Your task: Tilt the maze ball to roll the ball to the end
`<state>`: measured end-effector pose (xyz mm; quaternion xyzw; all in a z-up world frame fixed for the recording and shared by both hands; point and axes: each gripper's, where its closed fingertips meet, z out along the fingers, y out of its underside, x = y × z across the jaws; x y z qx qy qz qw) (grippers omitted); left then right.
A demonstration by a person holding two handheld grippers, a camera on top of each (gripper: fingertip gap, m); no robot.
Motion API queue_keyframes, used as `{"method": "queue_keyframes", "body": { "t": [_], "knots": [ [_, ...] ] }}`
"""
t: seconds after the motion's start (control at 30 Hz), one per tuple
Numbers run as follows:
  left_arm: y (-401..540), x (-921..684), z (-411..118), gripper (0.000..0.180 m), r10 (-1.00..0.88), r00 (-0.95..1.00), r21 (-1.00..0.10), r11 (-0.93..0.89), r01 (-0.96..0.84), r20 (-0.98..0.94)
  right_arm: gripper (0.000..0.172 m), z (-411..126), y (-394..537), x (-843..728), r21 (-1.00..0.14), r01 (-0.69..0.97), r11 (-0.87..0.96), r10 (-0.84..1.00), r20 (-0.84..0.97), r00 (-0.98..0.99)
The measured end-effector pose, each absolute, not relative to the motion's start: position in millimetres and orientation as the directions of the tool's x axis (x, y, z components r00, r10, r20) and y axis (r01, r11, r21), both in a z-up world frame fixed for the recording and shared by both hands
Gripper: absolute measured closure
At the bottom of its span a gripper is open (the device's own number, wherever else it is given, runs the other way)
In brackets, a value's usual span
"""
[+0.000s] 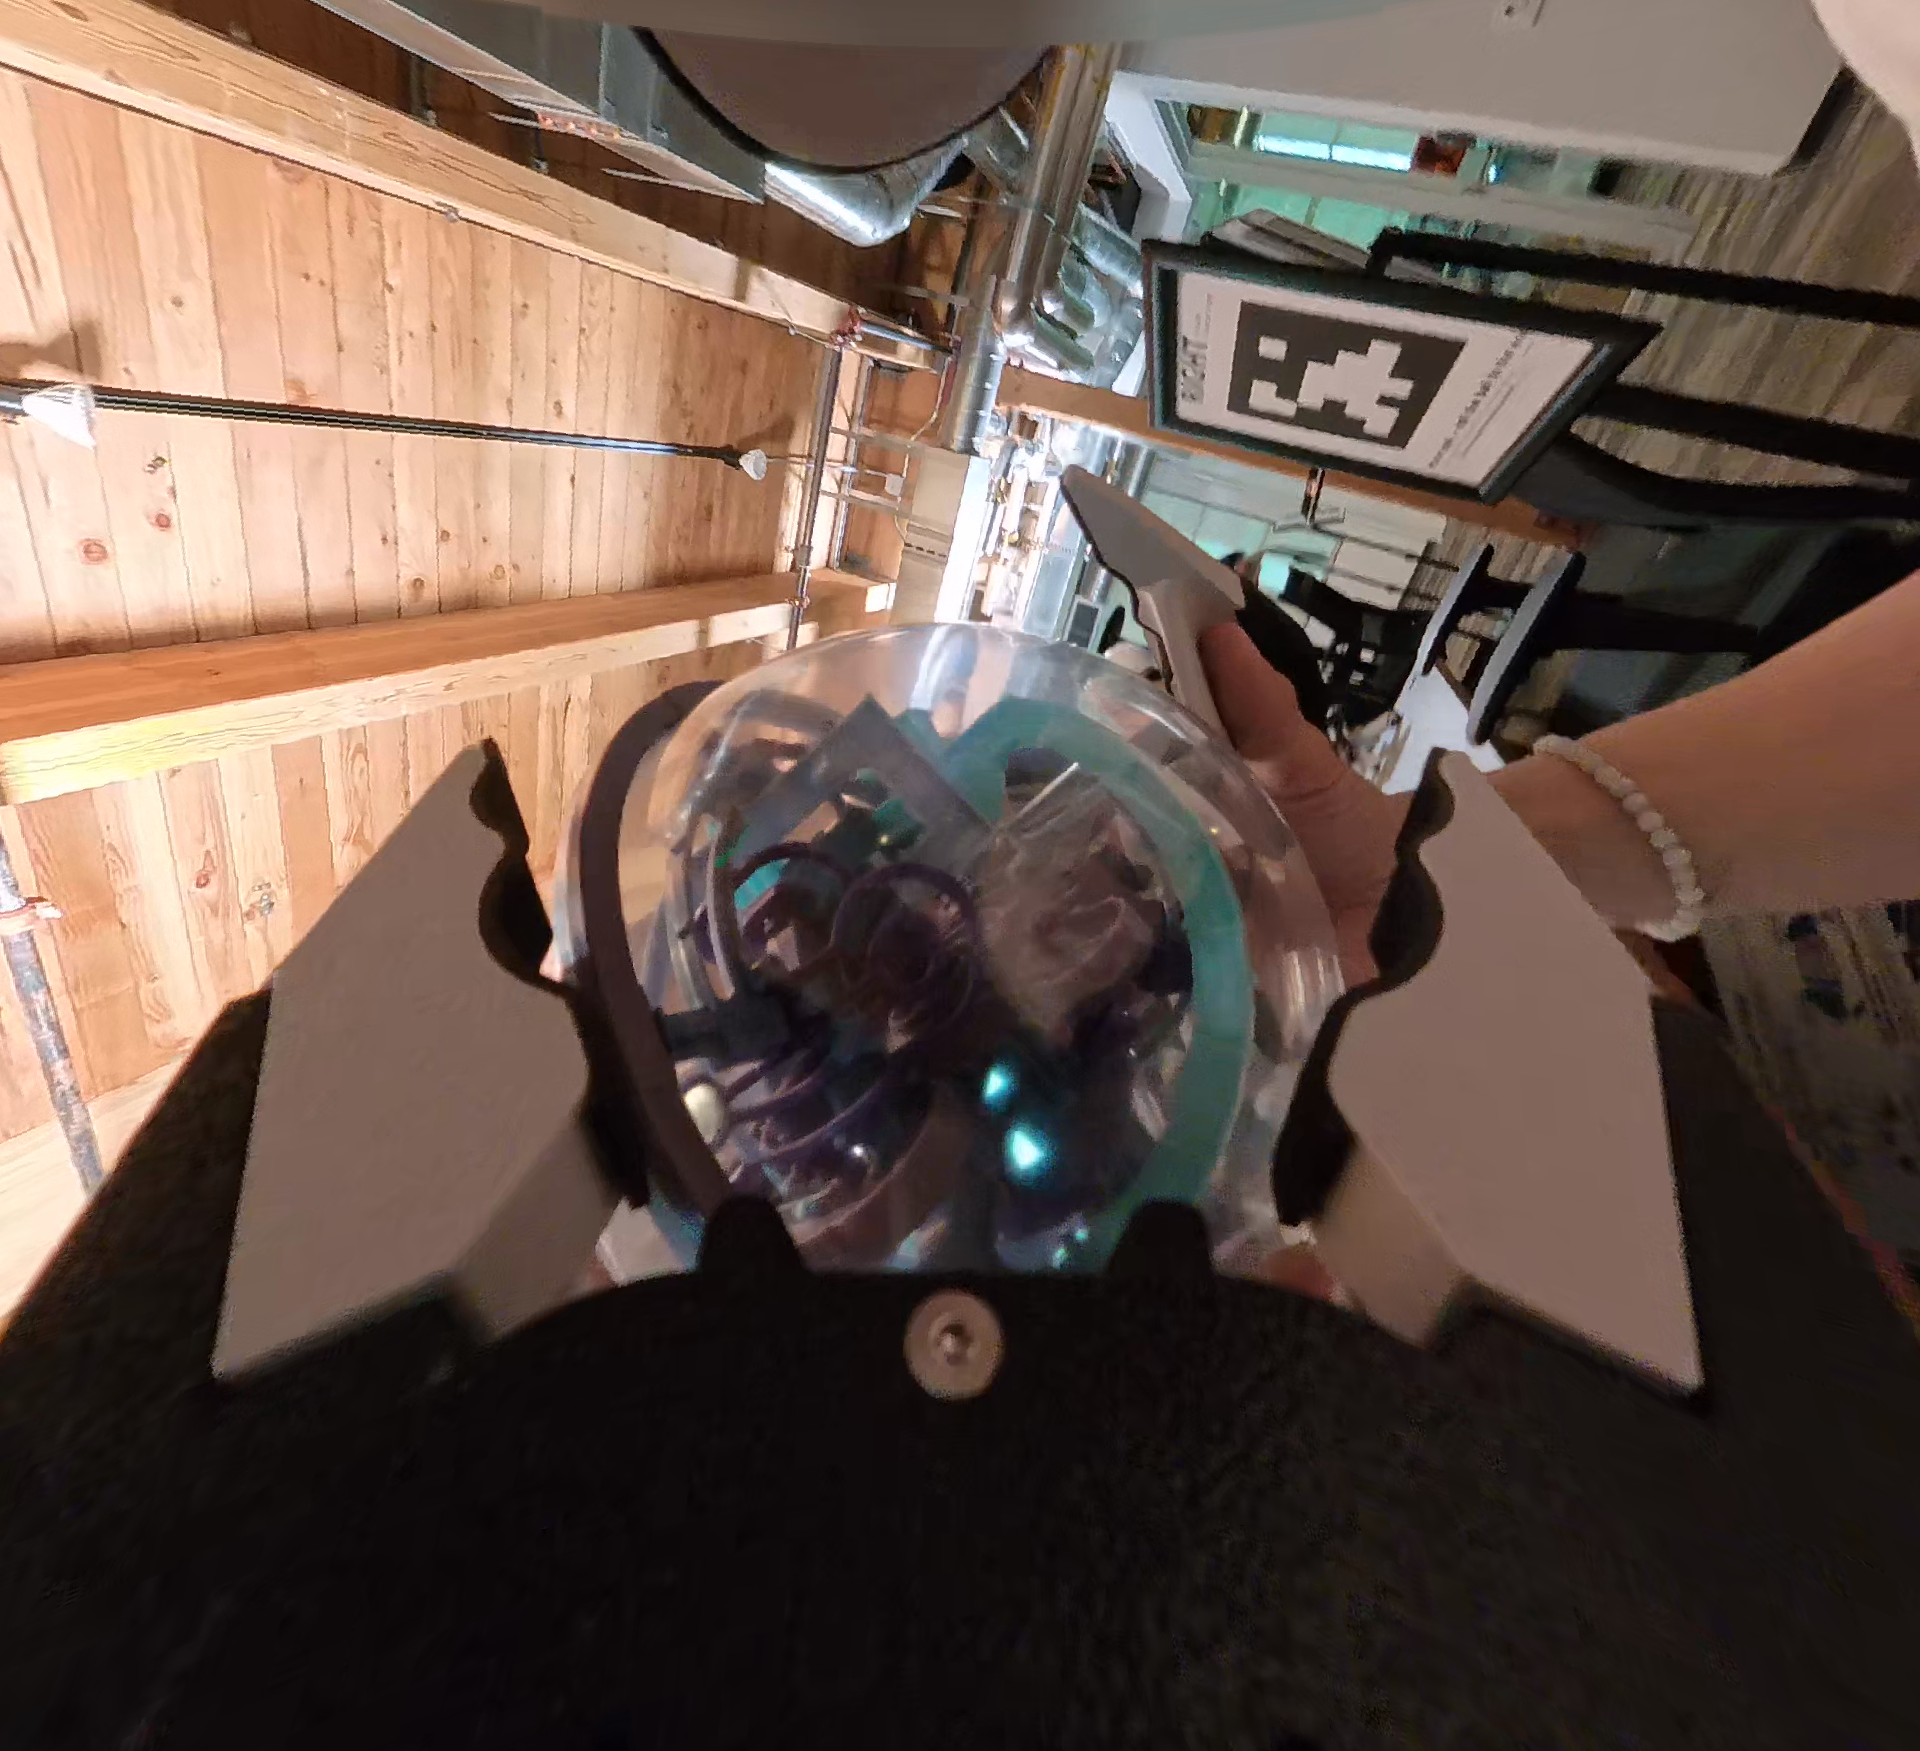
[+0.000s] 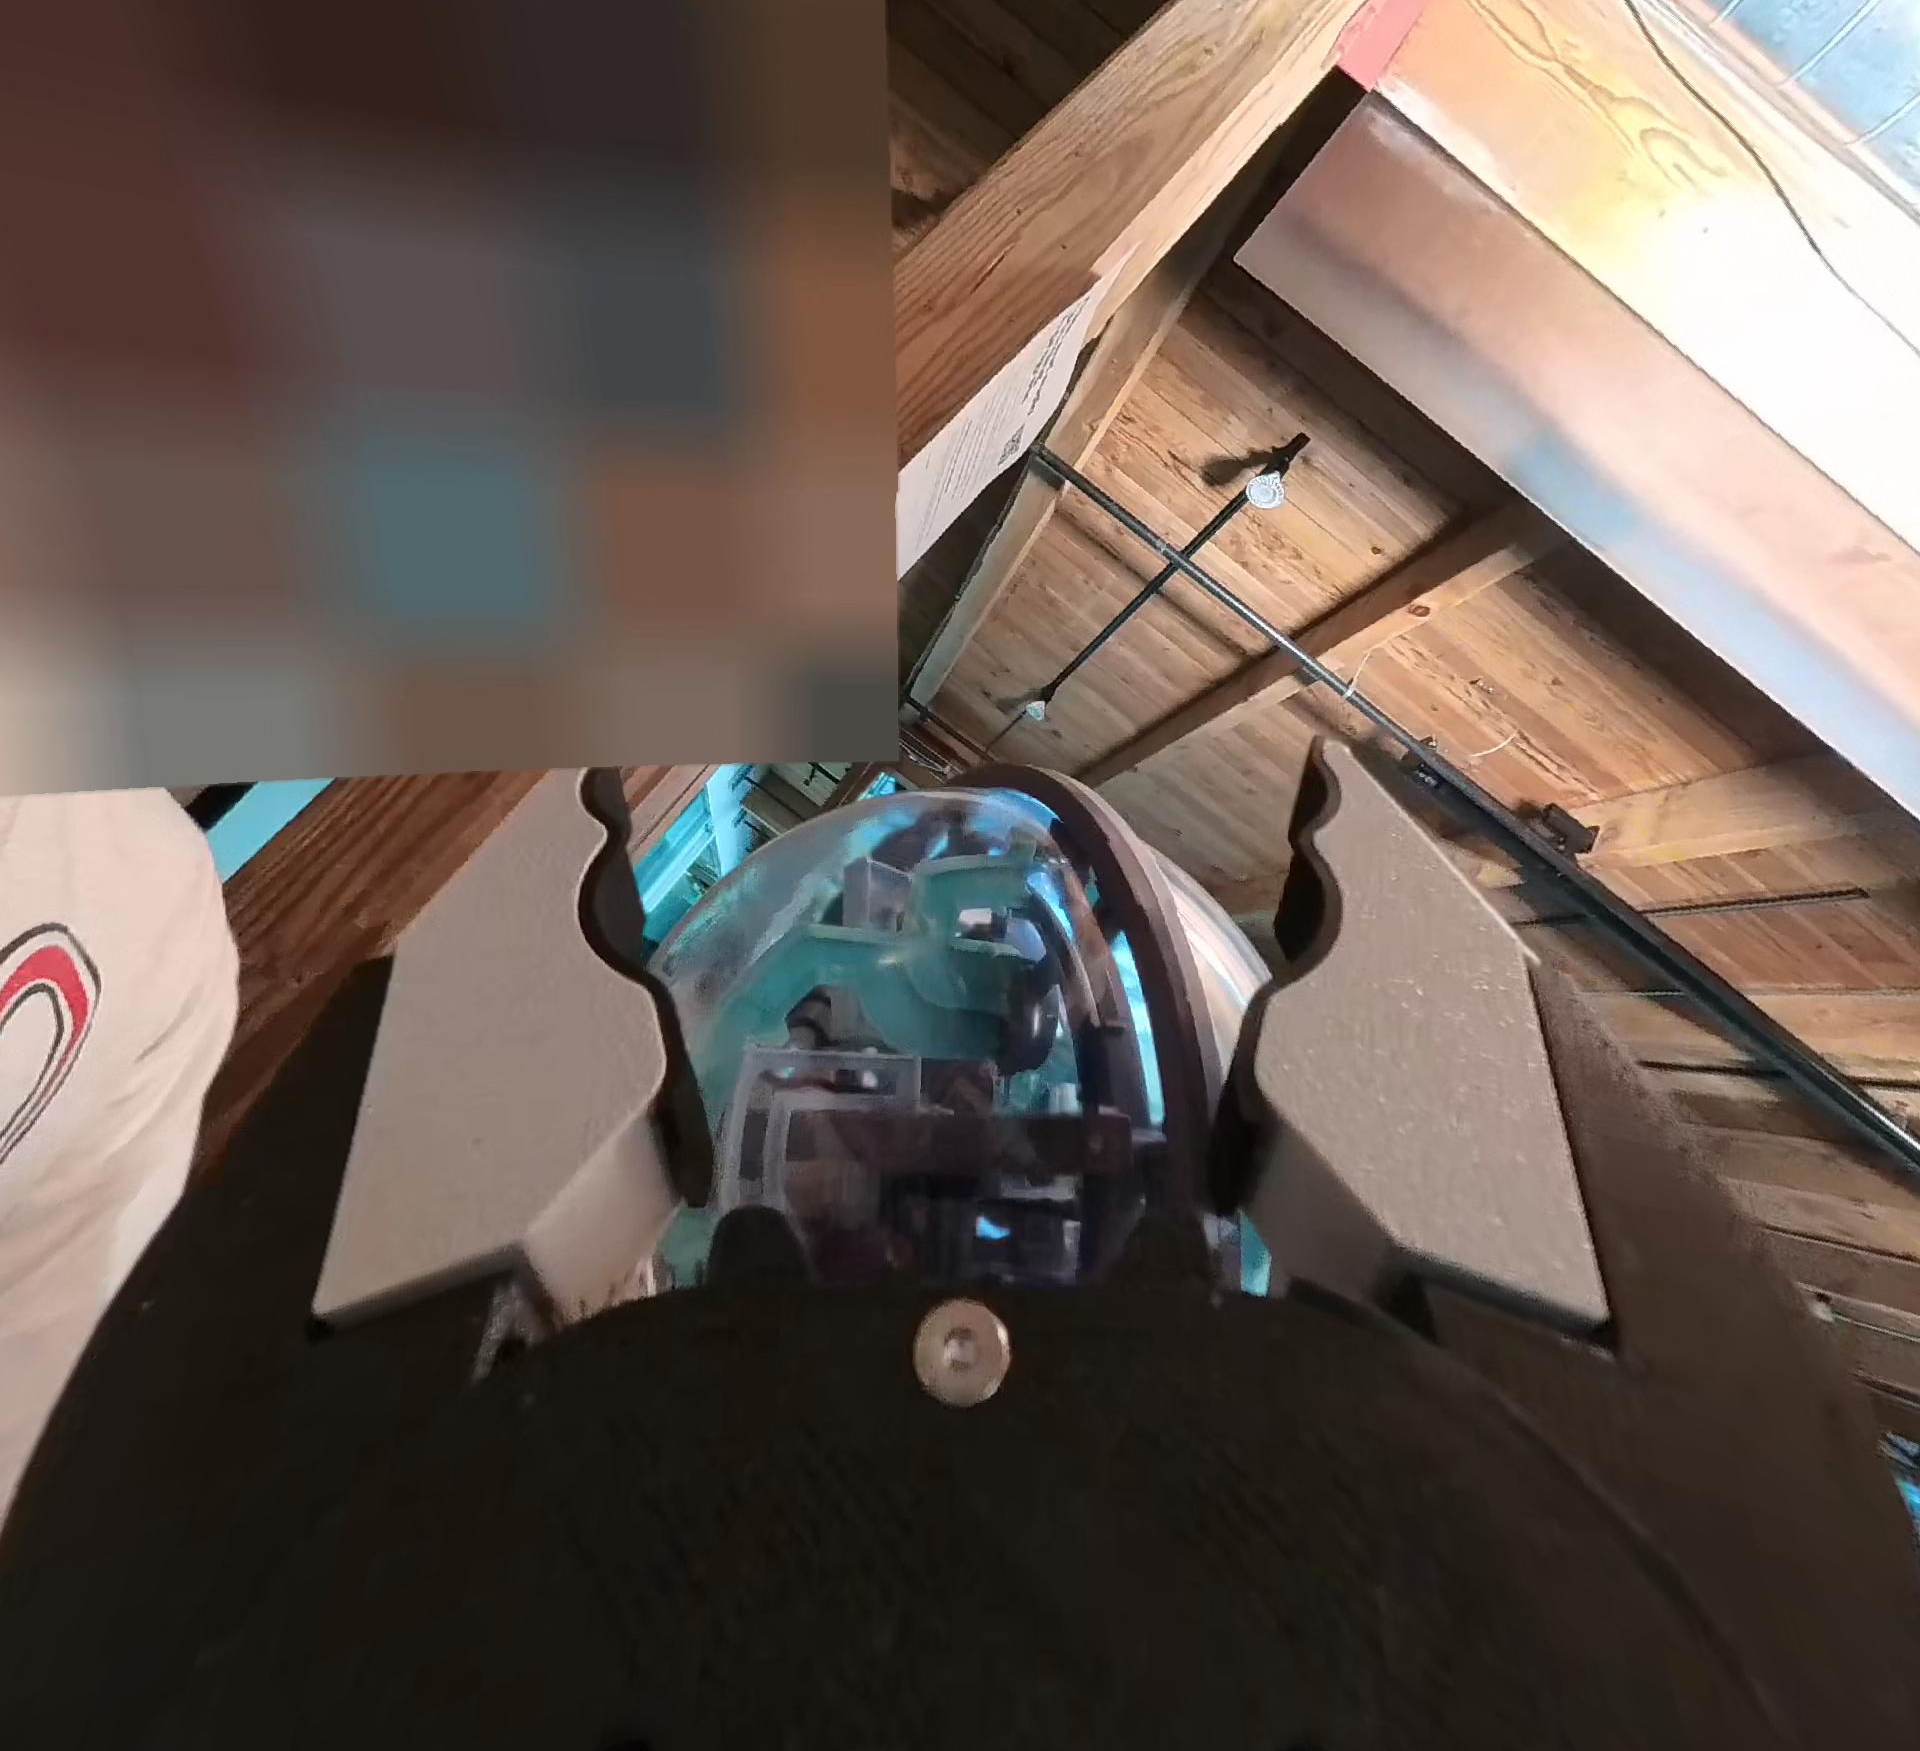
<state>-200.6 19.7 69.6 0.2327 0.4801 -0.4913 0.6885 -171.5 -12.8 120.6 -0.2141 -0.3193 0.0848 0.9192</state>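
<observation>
The maze ball (image 1: 935, 953) is held up in the air between the two grippers, with the wooden ceiling (image 1: 312, 371) behind it in both wrist views, and the step in hand appears to be the tilting itself. That step is best done slowly and in small amounts — both grippers turned together about the sphere's middle, so that the small ball inside is coaxed along its track rather than flung off it. What looks like that small silvery ball (image 1: 701, 1104) can be made out low on the left side of the sphere in the left wrist view, though the blur leaves this uncertain. The left gripper (image 1: 961, 766) is spread wide around the clear shell; whether its pads actually press on the shell cannot be told from this view. The right gripper (image 2: 956, 860) is also set wide, and its dark pads (image 2: 634, 922) lie against the sphere's flanks on both sides — a grasp on the maze ball, as far as can be judged. A bare hand (image 1: 1299, 797) is seen beside the sphere on its far side.
</observation>
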Motion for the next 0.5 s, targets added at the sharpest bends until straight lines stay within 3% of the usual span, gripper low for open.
{"method": "queue_keyframes", "body": {
  "t": [0.2, 0.5],
  "knots": [
    [16.8, -195.8, 61.9, 0.023, -0.381, 0.118, -0.094, 0.494, 0.864, -0.917, 0.044, 115.5, -10.6, -174.0, -0.452, -0.001, 0.892, 0.287, 0.564, 0.774],
    [22.5, -189.3, 60.6, 0.023, -0.395, 0.079, -0.138, 0.492, 0.859, -0.915, 0.046, 114.8, -3.6, -163.9, -0.477, -0.023, 0.879, 0.298, 0.511, 0.806]
  ]
}}
